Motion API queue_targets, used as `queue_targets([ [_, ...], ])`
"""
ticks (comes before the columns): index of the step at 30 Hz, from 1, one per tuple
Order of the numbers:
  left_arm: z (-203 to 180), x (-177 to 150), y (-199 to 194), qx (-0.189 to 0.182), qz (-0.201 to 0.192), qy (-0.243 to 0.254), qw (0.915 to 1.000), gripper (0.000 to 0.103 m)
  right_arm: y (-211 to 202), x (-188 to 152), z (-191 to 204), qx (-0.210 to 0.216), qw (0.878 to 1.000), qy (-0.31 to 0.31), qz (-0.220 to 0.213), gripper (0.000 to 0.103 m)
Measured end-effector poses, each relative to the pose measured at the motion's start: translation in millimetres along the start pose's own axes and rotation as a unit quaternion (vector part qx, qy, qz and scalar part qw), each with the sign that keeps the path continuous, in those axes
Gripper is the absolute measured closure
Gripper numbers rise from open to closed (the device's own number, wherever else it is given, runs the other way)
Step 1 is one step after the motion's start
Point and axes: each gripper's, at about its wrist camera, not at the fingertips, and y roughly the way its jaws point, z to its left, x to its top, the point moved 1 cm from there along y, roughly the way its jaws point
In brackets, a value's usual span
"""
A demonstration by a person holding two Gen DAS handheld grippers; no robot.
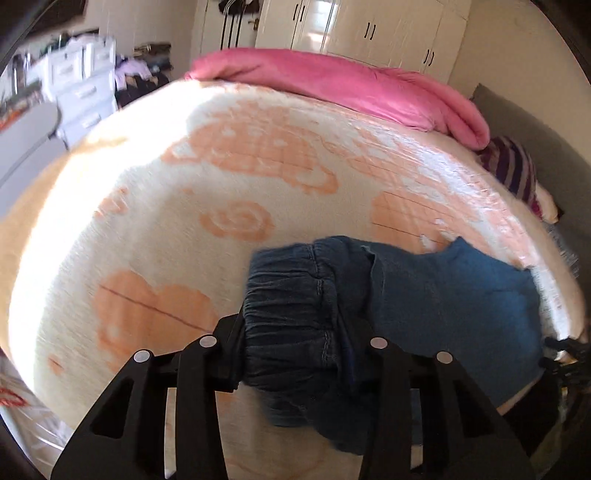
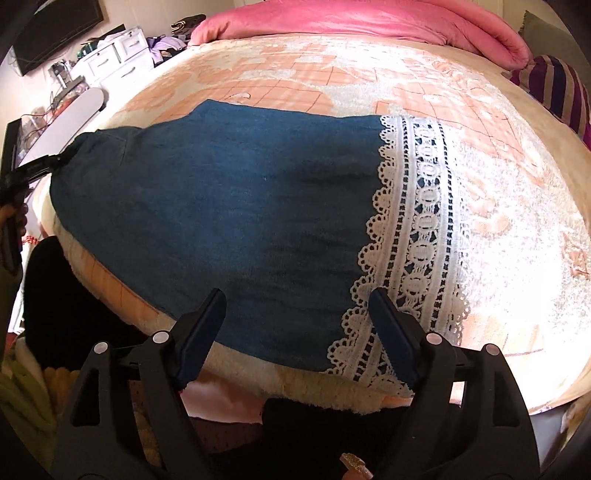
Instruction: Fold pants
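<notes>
The left gripper [image 1: 303, 350] is right up close, and its two black fingers are squeezed onto the stretchy waistband [image 1: 295, 295] of the blue pants [image 1: 443, 302]. The waistband is bunched up between them. The pants lie flat on the bed, on a cream blanket [image 1: 147, 221] with orange shapes. They are near the edge of the bed. The right gripper [image 2: 297, 325] hangs just above the other end of the pants [image 2: 221, 206], by the white lace trim [image 2: 417, 221]. Its fingers are spread wide and hold nothing. A pink quilt [image 2: 369, 18] is heaped at the far side of the bed. A striped pillow [image 2: 554, 88] sits beside it.
</notes>
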Motion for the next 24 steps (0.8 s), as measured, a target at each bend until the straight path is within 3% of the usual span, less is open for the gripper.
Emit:
queue_targets([
  [4,8.0,-10.5,16.4,-0.001,0.025,-0.009,0.9996,0.06,3.1,-1.7,1.3,0.001,1.0,-0.002,0.0,0.023],
  [8,5.7,-9.1,-8.3,0.018,-0.001,-0.009,0.9998,0.051,-2.6,3.6,5.2,-0.001,1.0,-0.005,-0.01,0.023],
  [10,-18.6,-5.3,-34.4,0.081,-0.044,0.062,0.9938,0.048,-15.0,7.0,5.5,0.015,0.999,-0.001,-0.035,0.023],
  [11,-26.8,-4.7,-39.4,0.091,-0.053,0.083,0.991,0.039,-17.8,8.7,6.7,0.022,0.999,-0.001,-0.04,0.023],
  [13,-51.0,-4.5,-48.8,0.07,-0.061,0.114,0.9891,0.038,-17.4,11.2,10.3,0.037,0.998,-0.003,-0.041,0.023],
  [15,-77.8,-7.0,-46.6,-0.006,-0.051,0.123,0.9911,0.038,-9.0,11.9,15.3,0.04,0.999,-0.007,-0.031,0.023],
  [17,-102.6,-13.5,-35.8,-0.051,-0.038,0.137,0.9886,0.038,-1.1,11.1,17.5,0.041,0.999,-0.004,-0.019,0.023],
  [20,-131.9,-28.2,-4.4,-0.128,0.018,0.136,0.9823,0.038,11.4,6.4,15.9,0.036,0.999,0.012,0.012,0.023],
  [24,-139.7,-50.2,35.1,-0.107,0.073,0.156,0.9792,0.038,11.3,-0.1,13.9,0.043,0.999,0.016,0.006,0.023],
])
